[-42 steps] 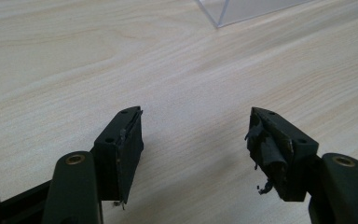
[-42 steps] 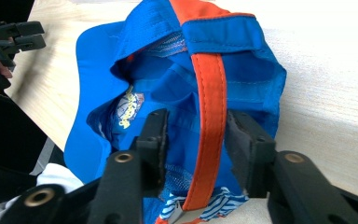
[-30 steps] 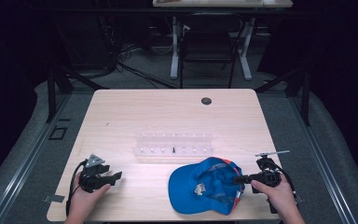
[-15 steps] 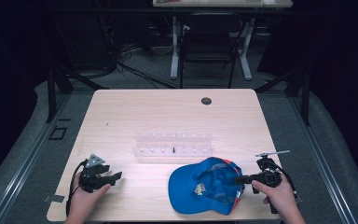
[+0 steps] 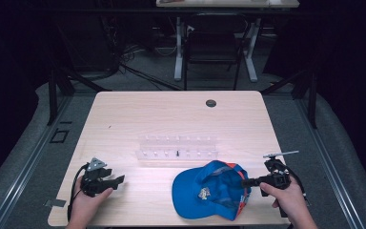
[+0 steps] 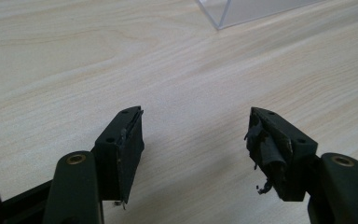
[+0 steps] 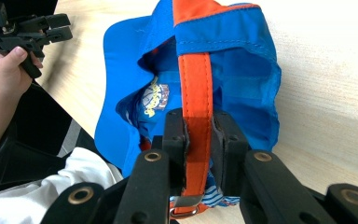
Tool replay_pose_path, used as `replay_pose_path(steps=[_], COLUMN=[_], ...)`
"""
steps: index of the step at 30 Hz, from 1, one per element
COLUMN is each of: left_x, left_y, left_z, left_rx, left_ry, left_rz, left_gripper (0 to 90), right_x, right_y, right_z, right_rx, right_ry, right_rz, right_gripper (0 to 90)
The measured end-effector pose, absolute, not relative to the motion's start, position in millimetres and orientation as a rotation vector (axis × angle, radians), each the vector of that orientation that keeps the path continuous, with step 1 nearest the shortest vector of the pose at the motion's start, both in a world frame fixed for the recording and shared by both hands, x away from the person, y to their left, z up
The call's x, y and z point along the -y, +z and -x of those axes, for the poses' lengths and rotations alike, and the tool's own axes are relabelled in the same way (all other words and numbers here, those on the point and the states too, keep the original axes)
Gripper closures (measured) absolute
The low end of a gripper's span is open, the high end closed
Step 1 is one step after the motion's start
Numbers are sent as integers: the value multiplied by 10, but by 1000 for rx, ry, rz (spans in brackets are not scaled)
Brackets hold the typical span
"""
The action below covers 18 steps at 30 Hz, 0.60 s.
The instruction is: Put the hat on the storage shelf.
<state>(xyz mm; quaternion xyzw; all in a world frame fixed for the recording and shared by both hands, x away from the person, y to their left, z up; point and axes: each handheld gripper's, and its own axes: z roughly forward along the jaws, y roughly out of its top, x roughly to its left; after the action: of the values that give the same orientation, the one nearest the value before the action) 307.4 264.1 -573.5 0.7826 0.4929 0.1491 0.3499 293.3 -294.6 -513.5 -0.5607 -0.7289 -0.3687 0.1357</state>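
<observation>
Pale wood-grain table (image 5: 171, 119) occupies the centre of a dark room, with a chair and a second table's legs behind its far edge. A clear plastic rack (image 5: 177, 148) lies across the middle of the tabletop, and a small dark round fitting (image 5: 211, 103) is set near the far edge.

A blue cap (image 5: 209, 191) lies upside down near the front edge, right of centre, just in front of the rack. Its orange back strap (image 7: 195, 107) runs across the opening, with a metal buckle at the strap's near end.

The right gripper (image 7: 198, 135) has just been closing, and its jaws are now clamped on the orange strap (pads pressing it from both sides). In the high view it sits at the cap's right rim, held by the right hand (image 5: 286, 198).

The left gripper (image 6: 193, 147) rests at the front left, well apart from the cap; its jaws stand apart with bare table between them. The left hand (image 5: 88, 202) holds it.
</observation>
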Motion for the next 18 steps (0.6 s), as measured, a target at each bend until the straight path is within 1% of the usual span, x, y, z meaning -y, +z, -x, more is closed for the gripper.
replay_pose_path(steps=[4, 8, 18], left_x=[-2649, -2655, -2664], left_y=[-5733, -5732, -5728], left_z=[-3071, -3070, -3070], left_rx=[-1275, -1285, -1290], left_ry=[376, 376, 371], left_rz=[-2019, -2014, -2021], left_gripper=[409, 423, 423], right_x=[2927, 2897, 2827], right_y=[-5063, -5003, -4827], right_z=[-2930, -2928, -2933], right_rx=[2120, 2139, 2196], right_ry=[-1058, -1055, -1039], right_rz=[1623, 1614, 1597], right_gripper=[775, 777, 776])
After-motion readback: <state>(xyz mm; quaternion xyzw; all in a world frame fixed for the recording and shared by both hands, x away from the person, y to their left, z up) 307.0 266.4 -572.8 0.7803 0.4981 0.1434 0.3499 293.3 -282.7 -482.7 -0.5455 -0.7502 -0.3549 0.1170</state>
